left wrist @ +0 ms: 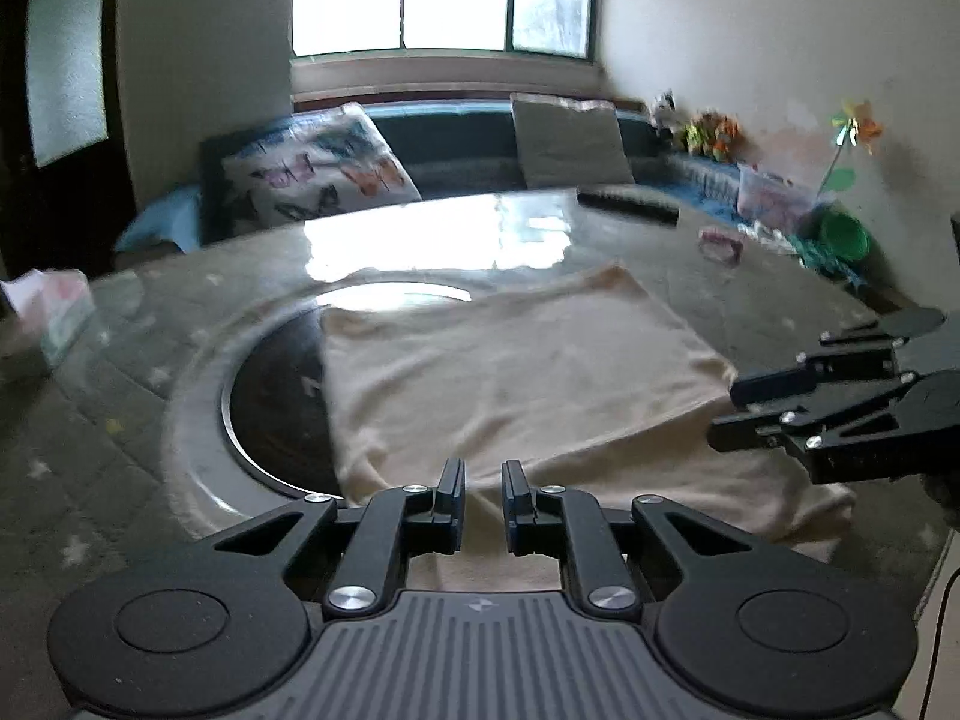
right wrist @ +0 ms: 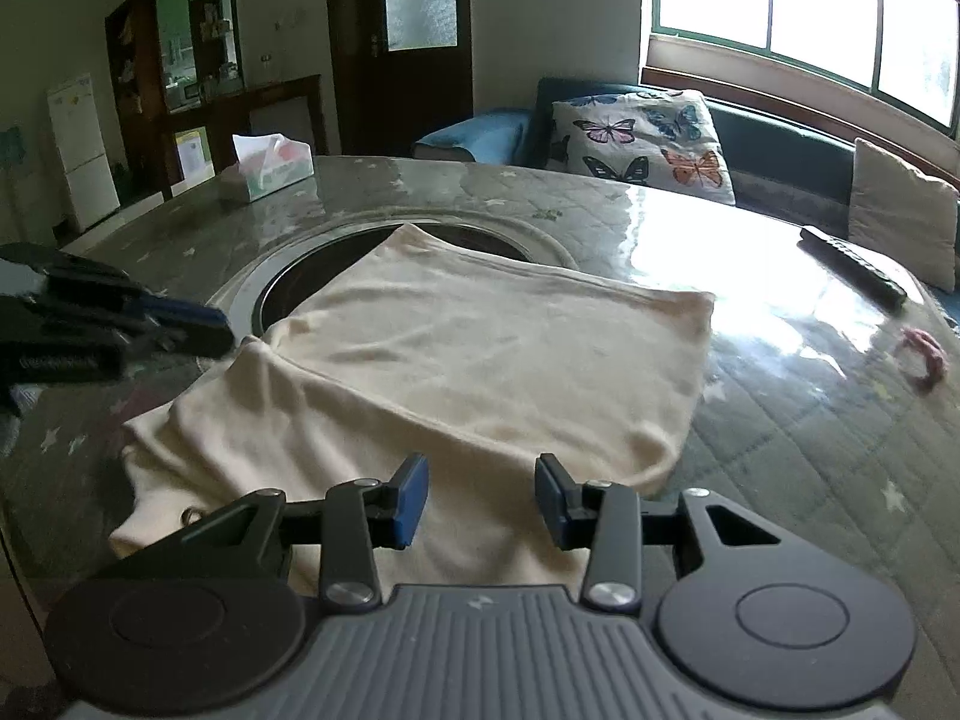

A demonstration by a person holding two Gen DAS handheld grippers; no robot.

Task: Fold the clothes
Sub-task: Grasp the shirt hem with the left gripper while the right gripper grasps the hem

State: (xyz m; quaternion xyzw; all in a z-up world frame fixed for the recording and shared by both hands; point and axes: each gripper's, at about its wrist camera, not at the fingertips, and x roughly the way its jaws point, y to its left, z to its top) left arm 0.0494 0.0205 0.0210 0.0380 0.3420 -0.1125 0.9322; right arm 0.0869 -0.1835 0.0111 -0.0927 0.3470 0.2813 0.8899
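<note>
**A:** Where is the garment?

**B:** The cream garment (right wrist: 480, 372) lies on the bench (right wrist: 780, 420), partly folded: an upper layer is laid over a lower one that sticks out on the near side. Its far-left part covers some of the dark round inset (left wrist: 270, 396) in the bench top.

**A:** And the left tongs (left wrist: 483, 495)?

**B:** Parted a little, nothing between the pads, hanging above the near edge of the cloth. From the right wrist camera they appear at the left, beside the cloth's left corner.

**A:** The right tongs (right wrist: 482, 501)?

**B:** Spread wider, also holding nothing, over the near edge of the garment. The blue pads (right wrist: 411, 498) show clearly. In the left wrist view they come in from the right, near the right edge of the fold; whether they touch the cloth there I cannot tell.

**A:** Anything else on the bench?

**B:** A tissue box (right wrist: 267, 171) at the far-left side, a dark remote control (right wrist: 855, 267) on the far right, and a small pink item (right wrist: 921, 357) near it, too blurred to name. Behind the bench is a sofa with a butterfly cushion (right wrist: 645, 141) and a plain cushion (right wrist: 900, 210), under a bright window (right wrist: 798, 6).
</note>
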